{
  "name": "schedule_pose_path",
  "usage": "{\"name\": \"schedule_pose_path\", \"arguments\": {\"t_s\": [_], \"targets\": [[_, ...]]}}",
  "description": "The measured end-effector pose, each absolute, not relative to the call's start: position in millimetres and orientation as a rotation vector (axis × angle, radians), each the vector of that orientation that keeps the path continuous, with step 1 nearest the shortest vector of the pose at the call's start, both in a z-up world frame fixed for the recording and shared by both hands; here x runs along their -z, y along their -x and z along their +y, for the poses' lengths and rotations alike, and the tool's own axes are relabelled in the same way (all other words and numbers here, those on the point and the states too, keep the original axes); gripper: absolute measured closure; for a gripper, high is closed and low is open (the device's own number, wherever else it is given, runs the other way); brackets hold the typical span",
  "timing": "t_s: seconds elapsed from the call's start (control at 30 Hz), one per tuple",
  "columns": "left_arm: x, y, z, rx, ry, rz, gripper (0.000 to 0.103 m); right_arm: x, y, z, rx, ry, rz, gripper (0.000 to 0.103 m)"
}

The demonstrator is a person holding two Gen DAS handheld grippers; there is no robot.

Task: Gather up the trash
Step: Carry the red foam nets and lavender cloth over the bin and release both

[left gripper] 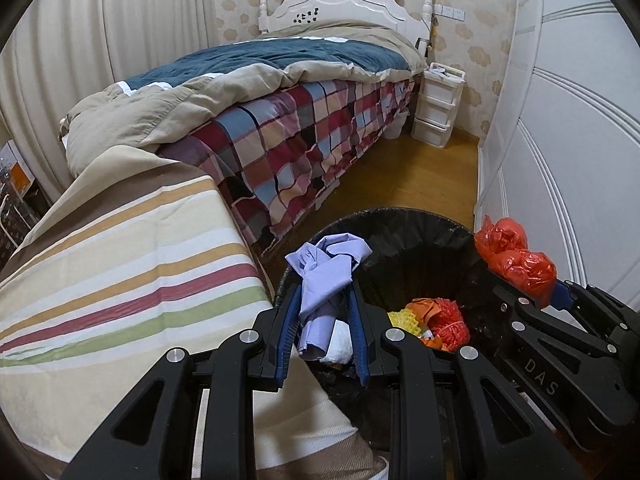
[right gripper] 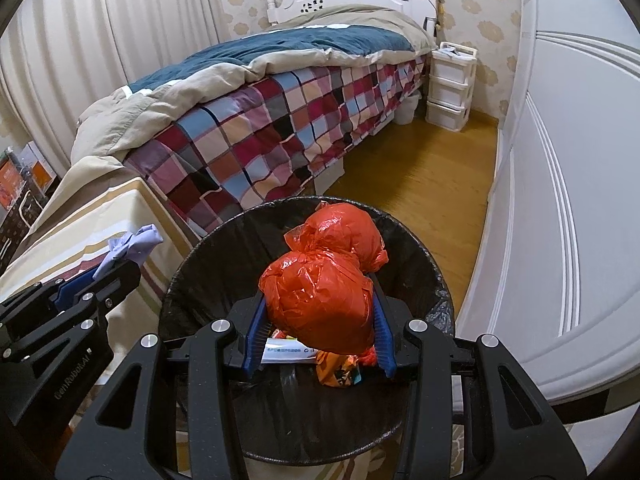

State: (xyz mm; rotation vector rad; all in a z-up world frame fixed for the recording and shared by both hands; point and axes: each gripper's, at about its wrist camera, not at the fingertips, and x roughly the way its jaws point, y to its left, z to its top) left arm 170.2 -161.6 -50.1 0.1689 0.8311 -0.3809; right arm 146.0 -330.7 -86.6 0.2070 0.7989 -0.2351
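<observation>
While both grippers were held over the black-lined bin [right gripper: 424,280], each was seen to be carrying a piece of rubbish. The left gripper [left gripper: 324,292] was closed tight, its blue fingers [left gripper: 290,320] pinched on a crumpled lilac cloth [left gripper: 326,268], which stuck up above the near left rim of the bin, beside the striped cover [left gripper: 120,264] of the surface next to it. The right gripper [right gripper: 320,300] was closed on a knotted red plastic bag [right gripper: 320,296], its fingers [right gripper: 382,320] pressed against the bag's sides; the bag was held directly above the bin's mouth. Inside the bin, orange and yellow wrappers [left gripper: 436,320] were already lying at the bottom, and a white packet [right gripper: 288,350] could be made out beneath the red bag. A bed [left gripper: 300,128] with a checked blanket was seen behind, with white drawers [left gripper: 438,104] at its far end on the wooden floor [right gripper: 420,176].
</observation>
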Motion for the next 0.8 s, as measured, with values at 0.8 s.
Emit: {"name": "schedule_pose_path", "arguments": {"t_s": [0.8], "targets": [[53.6,-180.1,-157.4,0.362,-0.132,0.858,0.043,93.0,-149.7,-340.2,0.275,-0.211,0.804,0.041]]}}
